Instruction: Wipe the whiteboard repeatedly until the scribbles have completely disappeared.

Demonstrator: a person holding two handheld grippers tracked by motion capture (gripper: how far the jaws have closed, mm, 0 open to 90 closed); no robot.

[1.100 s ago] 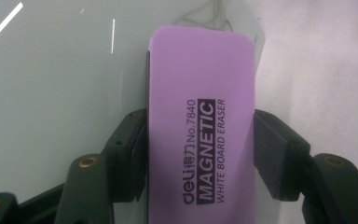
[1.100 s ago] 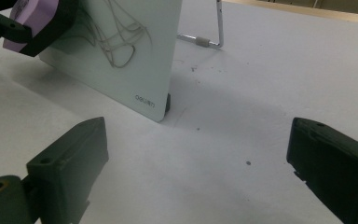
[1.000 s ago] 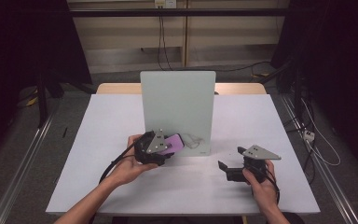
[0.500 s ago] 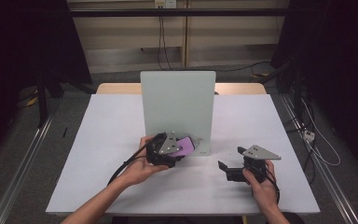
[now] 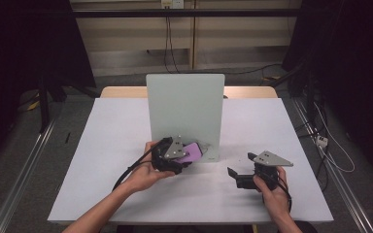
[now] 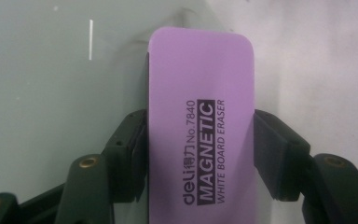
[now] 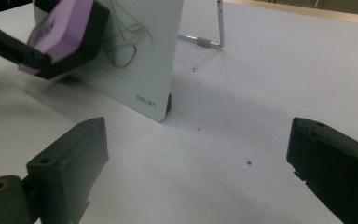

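Tabletop: white tabletop [image 5: 126, 126], dim room, upright pale whiteboard [image 5: 184, 109].
Eraser: purple rectangular magnetic eraser [image 6: 200, 126] pinched between left gripper [image 5: 187, 159] jaws.
Right gripper [image 5: 234, 174]: jaws spread, empty.

Purple magnetic whiteboard eraser [image 6: 200, 116], rounded corners, black felt underside, printed "deli No.7840 MAGNETIC WHITE BOARD ERASER". It is sitting clamped by its long sides, tilted, felt face lying against the lower part of the upright whiteboard [image 5: 184, 109], which is standing mid-table and bearing faint pen scribbles.
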